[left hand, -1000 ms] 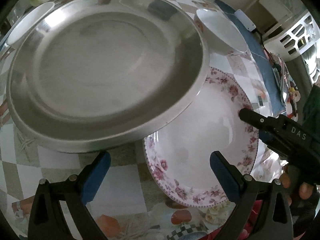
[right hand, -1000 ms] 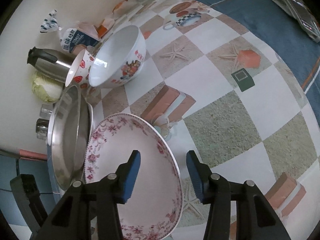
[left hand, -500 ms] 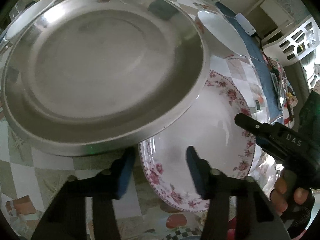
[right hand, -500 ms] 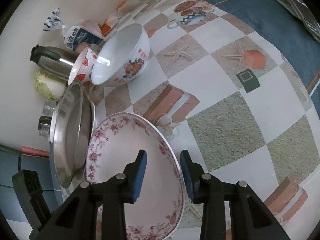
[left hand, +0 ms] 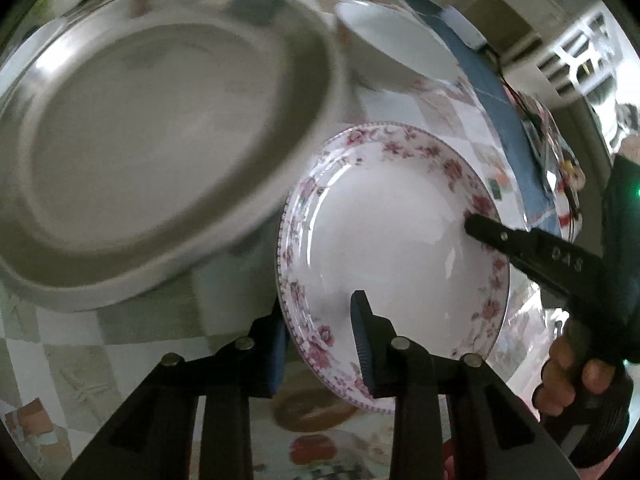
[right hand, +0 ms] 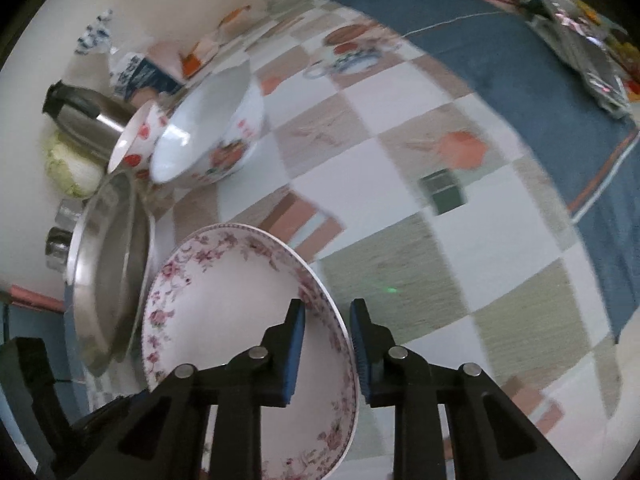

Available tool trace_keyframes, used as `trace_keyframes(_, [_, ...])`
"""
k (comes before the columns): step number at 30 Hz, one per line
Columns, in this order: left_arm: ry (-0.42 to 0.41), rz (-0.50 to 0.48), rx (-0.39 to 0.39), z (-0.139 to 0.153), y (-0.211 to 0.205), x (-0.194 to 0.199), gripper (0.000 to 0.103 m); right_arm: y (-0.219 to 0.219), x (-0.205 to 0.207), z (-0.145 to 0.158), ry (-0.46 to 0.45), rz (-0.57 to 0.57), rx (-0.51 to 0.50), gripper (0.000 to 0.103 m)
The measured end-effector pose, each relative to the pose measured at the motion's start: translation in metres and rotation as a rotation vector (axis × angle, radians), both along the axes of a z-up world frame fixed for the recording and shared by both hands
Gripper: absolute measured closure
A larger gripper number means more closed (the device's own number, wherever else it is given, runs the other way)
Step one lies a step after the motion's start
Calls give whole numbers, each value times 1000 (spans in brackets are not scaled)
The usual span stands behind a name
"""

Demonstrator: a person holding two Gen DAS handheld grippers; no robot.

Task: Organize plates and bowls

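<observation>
2 grippers work on 1 floral plate (left hand: 392, 220). The left gripper (left hand: 320, 344) has its jaws closing over the plate's near rim, 1 finger under it and 1 on its white face. The right gripper (right hand: 326, 344) has its jaws closing too, astride the opposite rim; whether either pair already presses the china, I cannot tell. The plate is tilted, just beside 1 steel pan (left hand: 160, 128), near the tabletop's (right hand: 400, 184) left edge.

Counted: 1 floral plate, 1 steel pan, 2 bowls, 1 kettle, 1 cabbage.

The right wrist view alone shows the big bowl (right hand: 208, 132) leaning on its side with a smaller red-patterned bowl (right hand: 138, 140) behind it, the kettle (right hand: 84, 114) and cabbage (right hand: 72, 164) at the wall, a blue-and-white packet (right hand: 140, 76), and a blue cloth (right hand: 520, 60) along the tabletop's far edge.

The left wrist view alone shows the pan's whole inside, a white laundry basket (left hand: 576, 64) beyond the tabletop, and a hand (left hand: 580, 384) holding the right gripper's handle. There the big bowl appears only as a white inside, behind the pan's right edge
</observation>
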State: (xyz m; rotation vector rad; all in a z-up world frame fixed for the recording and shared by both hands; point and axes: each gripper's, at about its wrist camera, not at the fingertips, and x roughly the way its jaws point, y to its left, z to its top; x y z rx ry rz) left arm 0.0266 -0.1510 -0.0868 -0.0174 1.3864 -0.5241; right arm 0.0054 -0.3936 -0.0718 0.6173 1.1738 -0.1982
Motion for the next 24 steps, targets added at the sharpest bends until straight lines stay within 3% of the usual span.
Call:
trace_keyframes(5, [-9,-21,-15,1,-9,0,72,-20,-10,-3,-42,-40,36,80])
trace_keyframes(14, [-20,51,-84,-6,-14,14,72,-37,-20,-16,-126,-47,153,87])
trace_keyframes(19, [-51,26,-57,-1,-12,14,73,-36,-22,-12,-134,-32,131,88])
trace_keyframes(24, [-139,-48,-4,7,-30,9,77,-39,-27,-5,-171,-38,109,89])
